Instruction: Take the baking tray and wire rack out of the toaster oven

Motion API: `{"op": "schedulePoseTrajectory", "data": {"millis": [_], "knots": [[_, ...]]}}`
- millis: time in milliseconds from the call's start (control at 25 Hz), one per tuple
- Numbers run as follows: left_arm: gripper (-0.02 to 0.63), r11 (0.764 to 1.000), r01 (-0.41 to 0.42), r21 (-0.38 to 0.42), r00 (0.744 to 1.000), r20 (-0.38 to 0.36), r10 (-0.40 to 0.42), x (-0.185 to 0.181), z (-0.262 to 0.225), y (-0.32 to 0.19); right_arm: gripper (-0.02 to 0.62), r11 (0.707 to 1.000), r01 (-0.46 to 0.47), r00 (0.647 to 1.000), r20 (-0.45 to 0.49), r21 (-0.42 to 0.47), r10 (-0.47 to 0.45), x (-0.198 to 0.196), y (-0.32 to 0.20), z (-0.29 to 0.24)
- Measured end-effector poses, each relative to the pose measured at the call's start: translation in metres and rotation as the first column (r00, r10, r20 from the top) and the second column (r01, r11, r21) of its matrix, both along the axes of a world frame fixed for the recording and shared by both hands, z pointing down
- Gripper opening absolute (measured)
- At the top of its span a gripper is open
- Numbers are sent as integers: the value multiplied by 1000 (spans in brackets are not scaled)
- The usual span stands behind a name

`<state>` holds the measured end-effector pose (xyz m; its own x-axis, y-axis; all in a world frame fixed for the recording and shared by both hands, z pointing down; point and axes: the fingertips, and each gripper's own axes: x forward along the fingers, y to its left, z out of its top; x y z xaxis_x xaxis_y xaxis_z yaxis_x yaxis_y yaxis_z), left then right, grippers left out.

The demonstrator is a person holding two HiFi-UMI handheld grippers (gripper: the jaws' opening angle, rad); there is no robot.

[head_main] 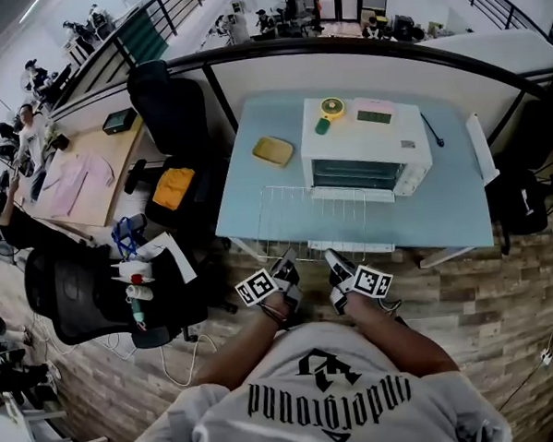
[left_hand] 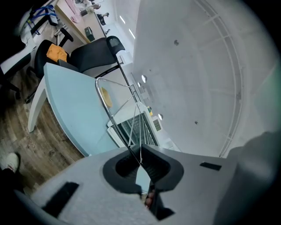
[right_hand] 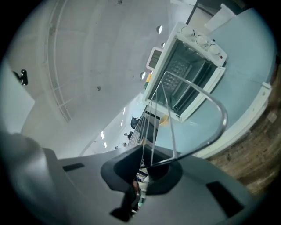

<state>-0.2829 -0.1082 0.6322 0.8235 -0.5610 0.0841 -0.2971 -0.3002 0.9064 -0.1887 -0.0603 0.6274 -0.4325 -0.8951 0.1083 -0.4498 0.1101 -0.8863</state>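
The white toaster oven (head_main: 365, 155) stands at the back of the pale blue table (head_main: 461, 206) with its door (head_main: 354, 194) folded down. The wire rack (head_main: 313, 218) is outside the oven, held roughly level over the table's front half. My left gripper (head_main: 284, 272) is shut on the rack's near edge at the left, and my right gripper (head_main: 334, 266) is shut on it at the right. In the left gripper view the rack's rod (left_hand: 109, 112) runs into the closed gripper (left_hand: 140, 165). The right gripper view shows the rack (right_hand: 210, 99) in the gripper (right_hand: 149, 165), with the open oven (right_hand: 189, 74) beyond. I cannot make out the baking tray.
A yellow dish (head_main: 273, 151) lies left of the oven. A small yellow-green gadget (head_main: 330, 111) and a pale scale (head_main: 374, 115) sit on the oven's top. A black pen (head_main: 433, 131) lies to the right. A black office chair (head_main: 171, 110) stands left of the table.
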Motion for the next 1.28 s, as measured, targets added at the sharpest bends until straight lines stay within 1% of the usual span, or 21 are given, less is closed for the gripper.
{"op": "schedulePoseTrajectory", "data": {"millis": [200, 360, 480, 680, 920, 1040, 1280], "knots": [[9, 1000, -22, -8, 1000, 8, 22, -44, 1, -44, 14, 1000, -22, 1000, 8, -5, 22, -45, -43, 2], [9, 999, -34, -10, 999, 13, 34, -86, -2, -77, 14, 999, -36, 999, 38, -14, 37, -89, -74, -1], [9, 999, -43, -13, 999, 9, 44, -113, -3, -99, 14, 999, -46, 999, 3, -7, 46, -115, -96, -3], [9, 998, -63, -14, 998, -4, 63, -147, -4, -125, 14, 998, -67, 998, -7, -12, 67, -150, -121, -5], [9, 997, -73, -24, 997, -15, 72, -174, 0, -144, 14, 997, -78, 997, -29, -20, 77, -177, -141, -3], [12, 996, -76, -38, 997, -13, 76, -177, 7, -148, 15, 996, -78, 996, -41, -34, 77, -179, -146, 2], [14, 996, -66, -64, 998, 4, 67, -181, 19, -160, 17, 997, -59, 998, -36, -56, 57, -183, -160, 15]]}}
